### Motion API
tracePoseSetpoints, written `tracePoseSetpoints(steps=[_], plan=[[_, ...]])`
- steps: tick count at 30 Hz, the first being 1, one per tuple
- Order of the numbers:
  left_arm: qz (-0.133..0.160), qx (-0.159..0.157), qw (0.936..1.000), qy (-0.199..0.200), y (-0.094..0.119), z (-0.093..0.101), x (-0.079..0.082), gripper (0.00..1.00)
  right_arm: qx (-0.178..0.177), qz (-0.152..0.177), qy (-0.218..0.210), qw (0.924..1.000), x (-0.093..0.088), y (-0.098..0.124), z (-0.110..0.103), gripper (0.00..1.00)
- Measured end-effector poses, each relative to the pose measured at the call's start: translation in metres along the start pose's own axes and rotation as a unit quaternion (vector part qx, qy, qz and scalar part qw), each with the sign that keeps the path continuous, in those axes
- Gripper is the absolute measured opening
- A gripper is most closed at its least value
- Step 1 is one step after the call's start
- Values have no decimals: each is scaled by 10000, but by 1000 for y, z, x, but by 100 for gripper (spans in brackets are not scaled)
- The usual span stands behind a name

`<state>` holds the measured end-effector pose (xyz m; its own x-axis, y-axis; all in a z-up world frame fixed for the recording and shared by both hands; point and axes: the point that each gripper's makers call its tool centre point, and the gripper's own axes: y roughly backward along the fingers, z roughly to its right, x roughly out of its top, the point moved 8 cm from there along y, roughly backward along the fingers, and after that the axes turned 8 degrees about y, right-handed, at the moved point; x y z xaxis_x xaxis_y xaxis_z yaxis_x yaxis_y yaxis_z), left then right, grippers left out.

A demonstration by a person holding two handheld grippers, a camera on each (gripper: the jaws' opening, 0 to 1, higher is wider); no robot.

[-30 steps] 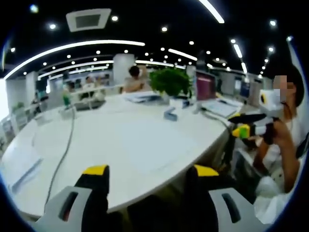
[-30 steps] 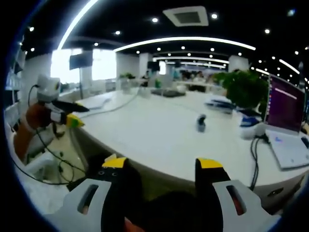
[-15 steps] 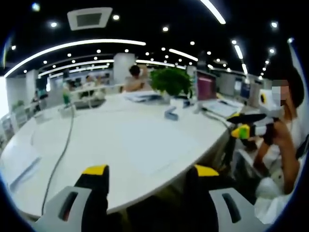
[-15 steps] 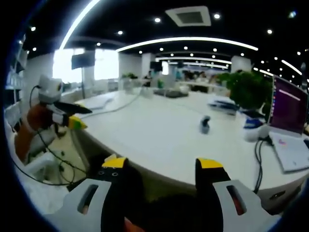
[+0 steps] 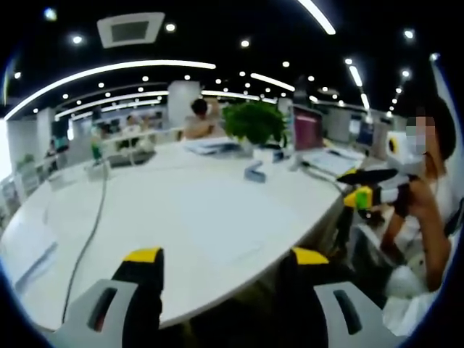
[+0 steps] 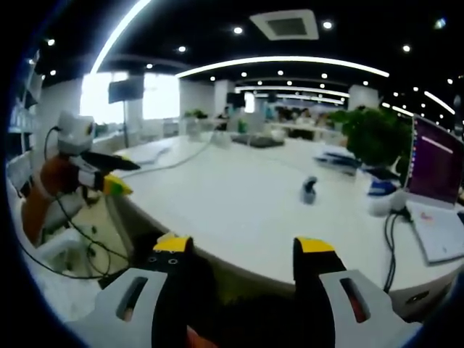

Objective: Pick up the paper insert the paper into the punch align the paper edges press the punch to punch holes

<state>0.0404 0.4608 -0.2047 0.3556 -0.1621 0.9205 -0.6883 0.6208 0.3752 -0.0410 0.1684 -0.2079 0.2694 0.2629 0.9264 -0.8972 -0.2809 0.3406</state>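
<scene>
A small blue-grey punch (image 5: pixel 254 172) stands on the far side of the white round table (image 5: pixel 145 210), in front of a potted plant (image 5: pixel 254 122). A faint pale sheet of paper (image 5: pixel 217 228) lies on the table close to my left gripper (image 5: pixel 226 255), which is open and empty just off the near edge. My right gripper (image 6: pixel 243 244) is likewise open and empty at the table's rim, with the punch (image 6: pixel 309 190) well beyond it. Each gripper appears in the other's view, held by a person: the right gripper (image 5: pixel 366 194) and the left gripper (image 6: pixel 101 177).
A laptop (image 6: pixel 435 163) with cables sits at the table's right, beside a white cup (image 6: pixel 380 203) and the plant (image 6: pixel 370 134). A grey cable (image 5: pixel 90 232) runs across the table's left part. Papers (image 5: pixel 29 254) lie at the left edge. People sit far behind.
Both views have drifted slightly with the hands. Nothing on the table has moved, and both grippers stay open and empty.
</scene>
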Motion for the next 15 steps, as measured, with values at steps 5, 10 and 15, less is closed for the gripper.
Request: tracePoseSetpoints(steps=[5, 10, 15], plan=[[11, -20, 10000, 8, -4, 1, 1, 69, 8, 12, -10, 10000, 0, -3, 2, 57], [-16, -20, 10000, 20, -6, 1, -1, 69, -20, 33, -55, 10000, -1, -7, 6, 57], [-39, 3, 10000, 30, -7, -2, -2, 69, -38, 61, -157, 9999, -1, -10, 9, 57]])
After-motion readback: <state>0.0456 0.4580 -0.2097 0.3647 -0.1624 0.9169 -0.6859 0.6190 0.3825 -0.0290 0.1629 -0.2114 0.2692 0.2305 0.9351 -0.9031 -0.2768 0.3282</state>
